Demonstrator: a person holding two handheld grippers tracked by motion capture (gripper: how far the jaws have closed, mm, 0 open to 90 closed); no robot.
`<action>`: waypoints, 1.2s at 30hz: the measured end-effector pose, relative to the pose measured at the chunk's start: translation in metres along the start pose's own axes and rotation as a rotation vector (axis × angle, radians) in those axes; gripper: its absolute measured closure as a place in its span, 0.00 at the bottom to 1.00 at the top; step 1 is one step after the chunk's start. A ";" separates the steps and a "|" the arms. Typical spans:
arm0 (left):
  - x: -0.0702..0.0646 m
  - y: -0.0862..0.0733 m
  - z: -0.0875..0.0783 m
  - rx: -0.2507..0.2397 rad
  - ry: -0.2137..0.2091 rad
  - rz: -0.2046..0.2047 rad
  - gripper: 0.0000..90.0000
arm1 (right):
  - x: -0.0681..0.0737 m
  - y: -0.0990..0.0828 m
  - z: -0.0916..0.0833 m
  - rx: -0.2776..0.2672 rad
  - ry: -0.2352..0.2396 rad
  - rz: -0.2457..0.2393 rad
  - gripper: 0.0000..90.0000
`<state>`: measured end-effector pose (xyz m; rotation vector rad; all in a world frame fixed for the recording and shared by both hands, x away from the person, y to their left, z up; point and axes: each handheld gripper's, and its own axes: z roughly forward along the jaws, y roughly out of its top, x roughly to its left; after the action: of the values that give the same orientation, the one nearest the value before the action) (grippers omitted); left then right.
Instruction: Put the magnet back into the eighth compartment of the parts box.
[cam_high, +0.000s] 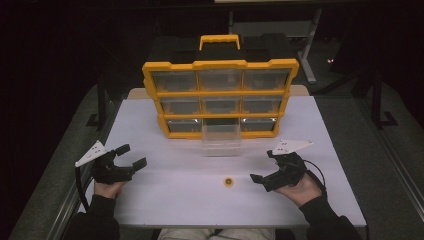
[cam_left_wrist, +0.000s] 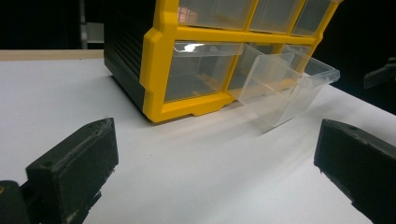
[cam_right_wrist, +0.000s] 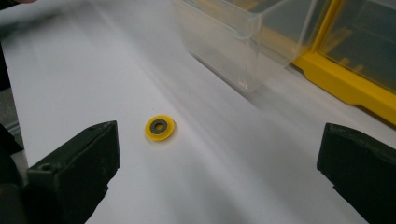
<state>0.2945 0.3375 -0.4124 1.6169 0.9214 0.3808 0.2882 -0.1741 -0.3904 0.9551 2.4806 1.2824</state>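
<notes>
White table (cam_high: 165, 200), bare apart from what follows. Yellow-framed organizer cabinet (cam_high: 220, 97) with clear drawers stands upright, well ahead of both grippers, yellow handle on top. Its bottom-middle clear drawer (cam_high: 221, 140) is pulled out onto the table, open side up, ahead and between the two grippers; looks empty. In the left gripper view the drawer (cam_left_wrist: 287, 88) sits ahead and right of the jaws, tilted out from the frame. In the right gripper view the drawer (cam_right_wrist: 243, 42) is ahead of the jaws, cabinet frame to its right.

Left gripper (cam_high: 131, 156) held low at the table's left side, jaws wide apart, nothing between them. Right gripper (cam_high: 263, 166) held low at right, jaws wide apart, nothing clamped.

Small yellow washer (cam_high: 229, 181) with dark centre lies flat on the table, just left of the right gripper's tips, apart from them, well right of the left gripper. In the right gripper view the washer (cam_right_wrist: 159, 127) lies just ahead of the left-hand jaw, not touching.
</notes>
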 end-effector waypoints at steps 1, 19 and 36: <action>0.000 0.000 0.000 0.001 0.000 0.000 0.00 | 0.001 0.003 0.000 0.004 0.004 -0.007 0.00; 0.001 0.000 -0.001 -0.005 0.004 -0.003 0.00 | 0.010 0.029 0.025 0.143 0.084 -0.062 0.00; 0.000 0.000 0.000 -0.002 0.004 -0.004 0.00 | 0.015 0.033 0.051 0.244 0.118 -0.101 0.00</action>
<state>0.2943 0.3379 -0.4125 1.6125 0.9268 0.3828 0.3135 -0.1173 -0.3936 0.8120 2.7860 1.0519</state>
